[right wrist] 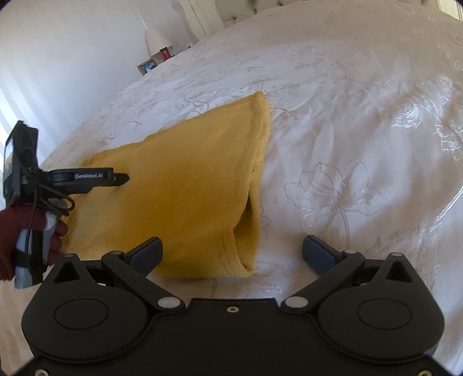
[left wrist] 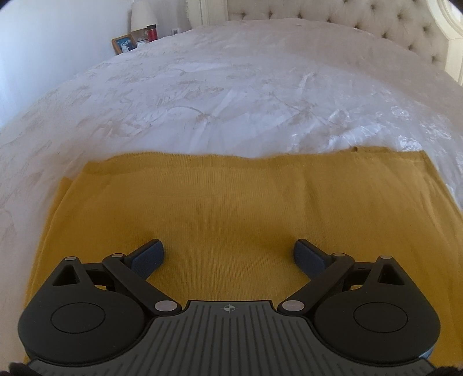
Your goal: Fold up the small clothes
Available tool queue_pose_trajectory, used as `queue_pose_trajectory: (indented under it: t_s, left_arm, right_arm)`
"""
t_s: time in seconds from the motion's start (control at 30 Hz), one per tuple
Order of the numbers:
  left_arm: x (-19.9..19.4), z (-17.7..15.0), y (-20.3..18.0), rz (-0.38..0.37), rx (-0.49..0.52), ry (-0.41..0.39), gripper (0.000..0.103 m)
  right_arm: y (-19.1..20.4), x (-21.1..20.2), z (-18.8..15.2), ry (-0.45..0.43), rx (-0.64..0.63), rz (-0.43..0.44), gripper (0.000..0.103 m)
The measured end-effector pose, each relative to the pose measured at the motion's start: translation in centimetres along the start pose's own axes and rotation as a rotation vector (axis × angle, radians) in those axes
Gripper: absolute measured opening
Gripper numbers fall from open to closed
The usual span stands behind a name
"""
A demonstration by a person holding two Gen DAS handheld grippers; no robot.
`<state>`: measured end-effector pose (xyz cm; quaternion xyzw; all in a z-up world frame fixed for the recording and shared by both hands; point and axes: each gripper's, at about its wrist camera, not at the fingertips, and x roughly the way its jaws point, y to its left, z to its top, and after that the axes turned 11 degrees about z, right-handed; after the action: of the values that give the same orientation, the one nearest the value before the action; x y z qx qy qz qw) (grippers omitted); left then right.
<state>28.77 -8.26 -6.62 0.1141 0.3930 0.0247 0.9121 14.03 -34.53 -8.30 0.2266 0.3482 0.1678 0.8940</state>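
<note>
Two grippers hang over one mustard knit [right wrist: 185,185] that lies flat on the bed [right wrist: 361,144], near its foot edge, already doubled into a rough rectangle. From the right wrist view, the knit's long axis runs away from the foot edge toward the headboard [left wrist: 332,11], and its layered open edge [right wrist: 254,185] faces right, toward bare bedspread.

Right gripper [right wrist: 231,251] has its jaws wide apart with nothing between them; it sits at the near right corner of the knit, left finger above cloth, right finger above the bedspread, so that corner lies straight ahead of it. Left gripper [left wrist: 228,254] is also spread and empty, poised over the middle of the knit, seemingly a little above it rather than pressing.

My reading: the right hand is nearer the free edge, so the next fold likely starts there, carried leftward across the long axis.
</note>
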Motion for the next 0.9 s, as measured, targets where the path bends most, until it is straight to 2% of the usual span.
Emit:
queue_pose_trajectory:
  t_s: [0.27, 0.37, 0.5, 0.73, 0.9]
  left_arm:
    - [-3.2, -3.2, 0.1, -0.014, -0.011, -0.008, 0.099]
    - [-4.0, -4.7, 0.1, -0.037, 0.017, 0.010, 0.103]
    - [-4.9, -6.4, 0.2, -0.047, 0.038, -0.025, 0.103]
    - [-4.6, -6.5, 0.1, -0.057, 0.025, -0.019, 0.103]
    - [-4.6, -6.2, 0.2, -0.062, 0.030, 0.012, 0.103]
  right_arm:
    - [-0.1, -0.3, 0.1, 0.004, 0.030, 0.004, 0.102]
    - [0.2, -0.2, 0.0, 0.008, 0.016, -0.013, 0.102]
    - [0.5, 0.0, 0.0, 0.010, 0.015, -0.033, 0.102]
    - [-0.4, -0.3, -0.1, -0.025, 0.089, -0.003, 0.102]
    - [-0.6, -0.4, 0.0, -0.018, 0.080, 0.013, 0.102]
